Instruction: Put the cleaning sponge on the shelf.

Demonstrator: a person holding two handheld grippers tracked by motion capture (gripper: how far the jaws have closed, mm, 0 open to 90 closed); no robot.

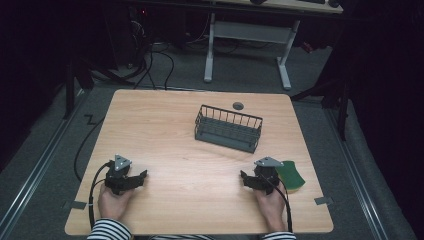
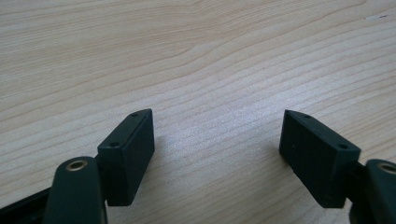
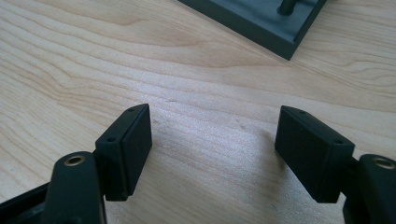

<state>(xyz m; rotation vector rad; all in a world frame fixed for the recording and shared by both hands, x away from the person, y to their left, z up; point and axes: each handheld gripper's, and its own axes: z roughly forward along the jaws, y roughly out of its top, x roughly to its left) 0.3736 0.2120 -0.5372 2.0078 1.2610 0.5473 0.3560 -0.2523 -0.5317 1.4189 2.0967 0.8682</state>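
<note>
A dark grey wire basket stands on the wooden table, a little right of centre toward the back; its base corner reaches into the top of the right gripper view. A green and yellow sponge lies at the front right, just right of my right gripper. That gripper is open over bare wood. My left gripper rests at the front left, held by a hand. It too is open, its jaws wide apart with only tabletop between them.
A small dark round disc is set in the table behind the basket. Beyond the table are a white desk frame and cables on the grey floor. The person's striped sleeves come in at the bottom edge.
</note>
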